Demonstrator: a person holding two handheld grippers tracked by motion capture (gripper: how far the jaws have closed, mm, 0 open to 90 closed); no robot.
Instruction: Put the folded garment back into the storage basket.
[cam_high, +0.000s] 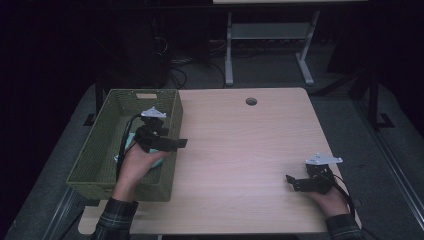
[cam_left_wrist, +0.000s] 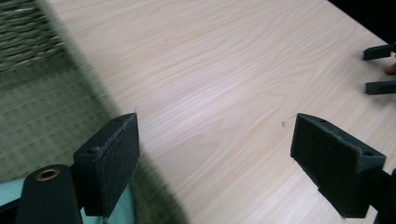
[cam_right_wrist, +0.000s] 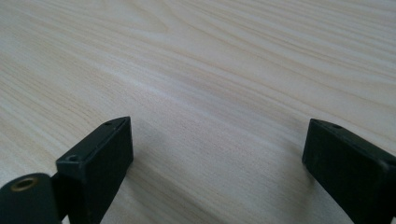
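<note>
A green woven basket (cam_high: 100, 135) stands on the left part of the light wooden table (cam_high: 240, 140). Inside it lies a pale teal object (cam_high: 157, 162), mostly hidden under the person's left hand. My left gripper (cam_high: 181, 144) hovers over the basket's right rim, pointing right across the table. In the left gripper view it (cam_left_wrist: 215, 135) is open and empty, with the basket (cam_left_wrist: 28, 37) at left and a teal edge (cam_left_wrist: 9, 198) low down. My right gripper (cam_high: 290, 180) rests near the table's front right; it (cam_right_wrist: 217, 140) is open over bare wood.
A round cable hole (cam_high: 251, 101) sits in the tabletop near the far edge. Beyond the table stand the white legs of another desk (cam_high: 229, 55) on a dark floor with cables. The right gripper (cam_left_wrist: 378, 67) appears far off in the left gripper view.
</note>
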